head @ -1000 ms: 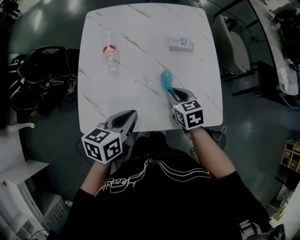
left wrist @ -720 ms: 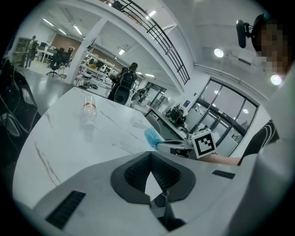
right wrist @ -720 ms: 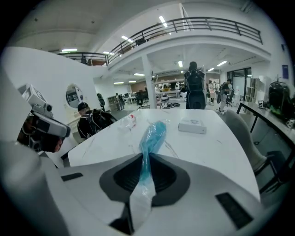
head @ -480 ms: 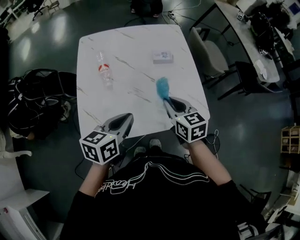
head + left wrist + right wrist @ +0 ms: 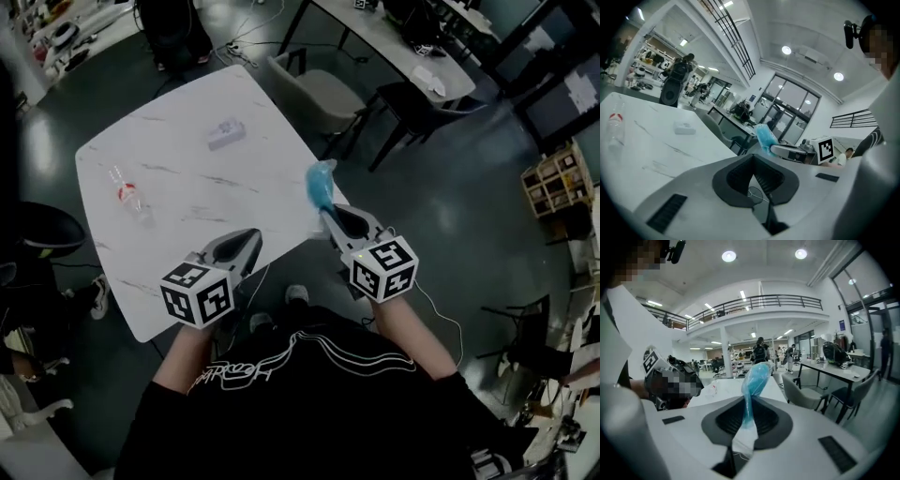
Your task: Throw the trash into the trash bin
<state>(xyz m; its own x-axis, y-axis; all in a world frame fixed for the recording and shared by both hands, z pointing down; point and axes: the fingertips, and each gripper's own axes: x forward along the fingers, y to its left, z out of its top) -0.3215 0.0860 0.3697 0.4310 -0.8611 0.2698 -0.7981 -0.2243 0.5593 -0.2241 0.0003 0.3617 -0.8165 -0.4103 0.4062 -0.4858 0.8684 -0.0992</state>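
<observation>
My right gripper [image 5: 328, 212] is shut on a crumpled blue plastic wrapper [image 5: 320, 184], held up in the air past the table's near right corner. In the right gripper view the wrapper [image 5: 754, 380] sticks up from between the pads, its white tail hanging below them. My left gripper [image 5: 249, 238] is shut and empty, raised over the table's near edge; in the left gripper view its jaws [image 5: 752, 176] meet with nothing between them. A clear plastic bottle [image 5: 129, 197] with a red label and a small white box [image 5: 227, 133] lie on the white marble table [image 5: 187, 216]. No trash bin is in view.
A grey chair [image 5: 314, 98] stands by the table's far right side. Long desks [image 5: 394, 42] and dark chairs [image 5: 427, 108] fill the room to the right. A black chair [image 5: 42, 230] sits left of the table. Open dark floor [image 5: 450, 234] lies to the right.
Both grippers have risen and swung to the right, the right one carrying the blue wrapper off the table. The head view has turned right, so the table now sits at the left.
</observation>
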